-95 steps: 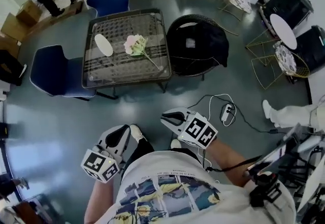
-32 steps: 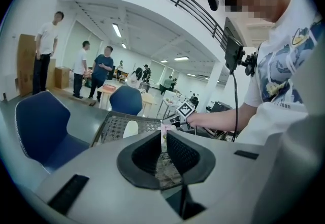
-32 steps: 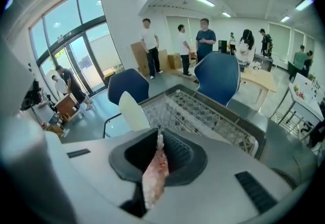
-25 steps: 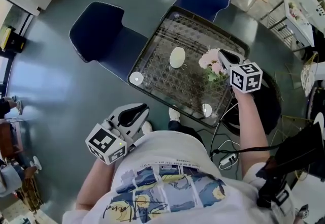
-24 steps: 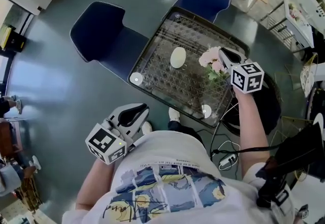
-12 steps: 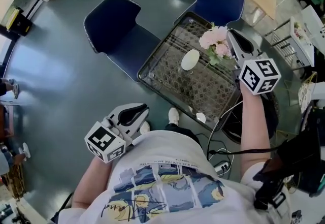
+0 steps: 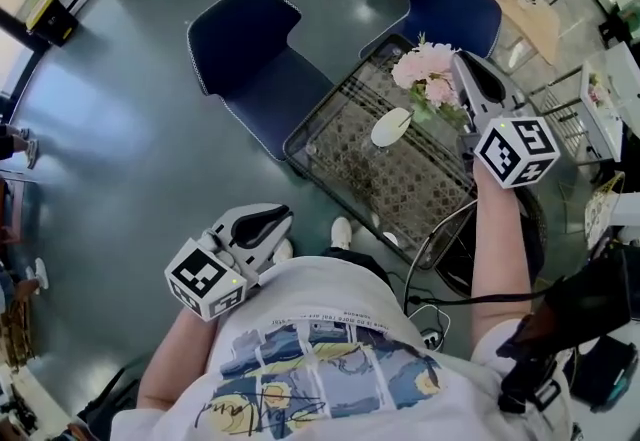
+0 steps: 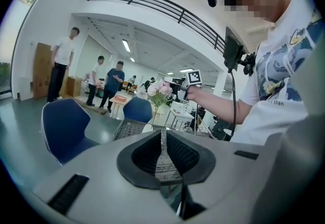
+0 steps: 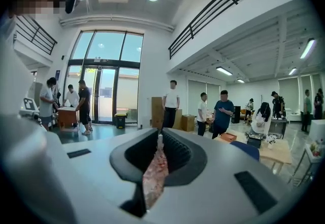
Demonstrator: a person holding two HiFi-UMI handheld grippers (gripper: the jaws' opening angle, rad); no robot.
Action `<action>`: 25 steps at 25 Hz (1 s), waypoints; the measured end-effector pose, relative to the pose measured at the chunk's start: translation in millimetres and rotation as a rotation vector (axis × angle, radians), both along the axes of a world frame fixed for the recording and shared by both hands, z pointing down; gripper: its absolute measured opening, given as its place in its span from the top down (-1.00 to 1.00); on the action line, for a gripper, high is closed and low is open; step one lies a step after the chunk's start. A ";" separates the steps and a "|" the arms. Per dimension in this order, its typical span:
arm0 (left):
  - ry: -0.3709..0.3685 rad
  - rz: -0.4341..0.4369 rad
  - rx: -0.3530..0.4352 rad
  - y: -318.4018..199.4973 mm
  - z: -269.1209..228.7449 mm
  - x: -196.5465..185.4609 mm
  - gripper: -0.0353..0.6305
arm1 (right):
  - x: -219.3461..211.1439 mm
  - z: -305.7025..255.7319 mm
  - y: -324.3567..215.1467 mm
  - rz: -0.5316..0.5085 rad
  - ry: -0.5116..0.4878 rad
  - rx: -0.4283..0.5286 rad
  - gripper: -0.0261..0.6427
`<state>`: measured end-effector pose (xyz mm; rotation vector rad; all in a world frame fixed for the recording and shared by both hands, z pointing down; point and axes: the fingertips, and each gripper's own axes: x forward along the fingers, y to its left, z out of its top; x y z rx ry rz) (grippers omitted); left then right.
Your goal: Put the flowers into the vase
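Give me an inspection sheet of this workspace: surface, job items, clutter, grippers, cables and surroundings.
Surface: glass-topped table, woven pattern beneath.
Job's things: white vase on the table; pink flowers held above the table.
Clutter: nothing seen.
Grippers: right gripper shut on the pink flowers; left gripper shut, empty.
Cables: white cable on the floor; black cable along the right arm.
Surroundings: two blue chairs; people standing beyond.

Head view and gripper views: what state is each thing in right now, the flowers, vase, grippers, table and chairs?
flowers: off the table, held up in the right gripper.
right gripper: shut on the flowers, high above the table.
left gripper: shut, empty, low by the person's body.
vase: on the table, no flowers in it.
table: bearing the vase.
blue chairs: unoccupied.
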<state>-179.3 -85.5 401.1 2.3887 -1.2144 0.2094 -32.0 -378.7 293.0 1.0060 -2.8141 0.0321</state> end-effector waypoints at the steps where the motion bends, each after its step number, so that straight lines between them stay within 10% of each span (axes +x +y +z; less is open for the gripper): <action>1: 0.000 -0.004 0.001 0.3 -0.6 -0.1 0.82 | -2.2 -0.1 -0.9 -0.005 0.002 0.006 0.82; 25: -0.016 -0.053 -0.021 0.0 3.2 -8.9 0.82 | -8.5 118.1 -15.5 -0.004 -0.006 -0.085 0.82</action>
